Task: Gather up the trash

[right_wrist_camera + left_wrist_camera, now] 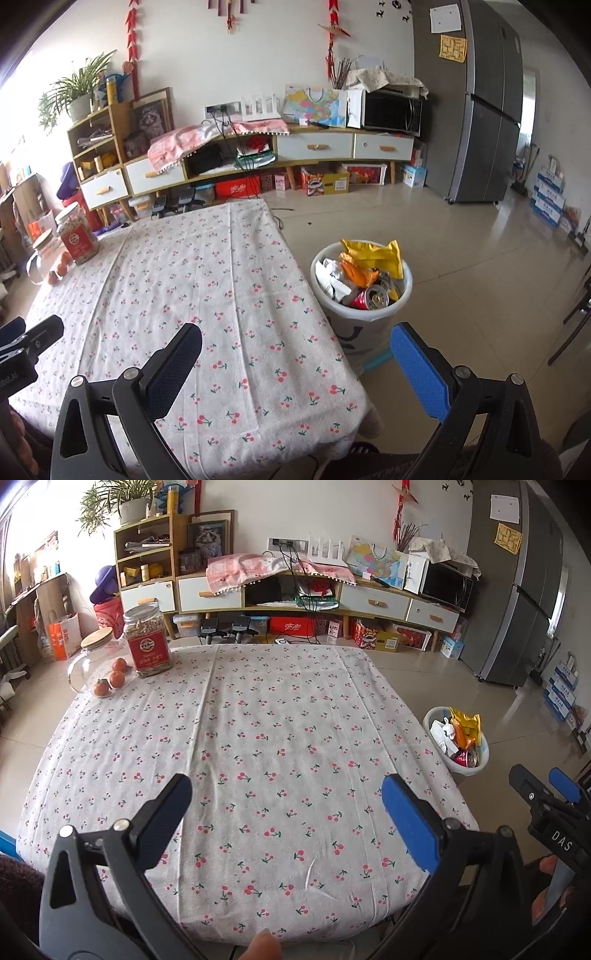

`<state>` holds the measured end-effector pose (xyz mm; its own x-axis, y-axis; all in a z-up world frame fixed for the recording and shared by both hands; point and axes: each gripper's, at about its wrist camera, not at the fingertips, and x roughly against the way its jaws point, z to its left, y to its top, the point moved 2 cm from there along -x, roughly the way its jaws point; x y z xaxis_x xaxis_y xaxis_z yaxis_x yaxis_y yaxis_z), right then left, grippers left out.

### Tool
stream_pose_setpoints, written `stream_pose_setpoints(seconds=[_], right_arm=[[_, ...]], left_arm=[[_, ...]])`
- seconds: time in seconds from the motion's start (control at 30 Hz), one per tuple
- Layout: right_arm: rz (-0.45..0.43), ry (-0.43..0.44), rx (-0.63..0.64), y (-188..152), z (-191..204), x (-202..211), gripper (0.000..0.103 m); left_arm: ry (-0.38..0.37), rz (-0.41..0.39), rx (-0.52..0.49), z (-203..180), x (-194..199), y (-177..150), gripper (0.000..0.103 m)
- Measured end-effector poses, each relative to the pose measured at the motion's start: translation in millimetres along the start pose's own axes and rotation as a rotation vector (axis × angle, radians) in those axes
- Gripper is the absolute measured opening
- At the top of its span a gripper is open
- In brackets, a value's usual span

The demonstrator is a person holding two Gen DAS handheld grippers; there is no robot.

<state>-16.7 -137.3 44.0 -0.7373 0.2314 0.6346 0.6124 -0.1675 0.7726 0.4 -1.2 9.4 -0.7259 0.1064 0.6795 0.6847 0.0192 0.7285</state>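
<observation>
- Left wrist view: left gripper (286, 805) jaws spread wide, nothing between them, over the near half of the cherry-print tablecloth (258, 720).
- Trash bin (457, 740) stands upright on the floor, past the table's right edge, to the right of and farther than the blue finger (410, 821). Full of trash; crushed red can (466, 757) lies on its side at the near rim, yellow wrapper (467, 723) sticks up at the far side.
- Right gripper (543, 784) visible at the right edge, near the bin.
- Far left corner of table: seed jar (147, 638), glass jug (90, 657), oranges (114, 675).
- Right wrist view: right gripper (295, 363) jaws fully apart, empty, straddling the table's right edge.
- Trash bin (364, 295) just beyond the blue finger (419, 374), slightly left of it, apart from it. Can (371, 298) lies tipped, open end facing the camera; yellow wrapper (376, 254) at the far rim.
- Left gripper (31, 334) at the left edge; its opening can't be read here.
</observation>
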Motion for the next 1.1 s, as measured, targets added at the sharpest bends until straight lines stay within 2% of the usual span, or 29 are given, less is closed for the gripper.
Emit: stream_pose_setpoints(seconds=[1.1], right_arm=[[0.004, 0.020, -0.004, -3, 13, -2, 0.103]], left_arm=[[-0.008, 0.002, 0.007, -2, 6, 1, 0.102]])
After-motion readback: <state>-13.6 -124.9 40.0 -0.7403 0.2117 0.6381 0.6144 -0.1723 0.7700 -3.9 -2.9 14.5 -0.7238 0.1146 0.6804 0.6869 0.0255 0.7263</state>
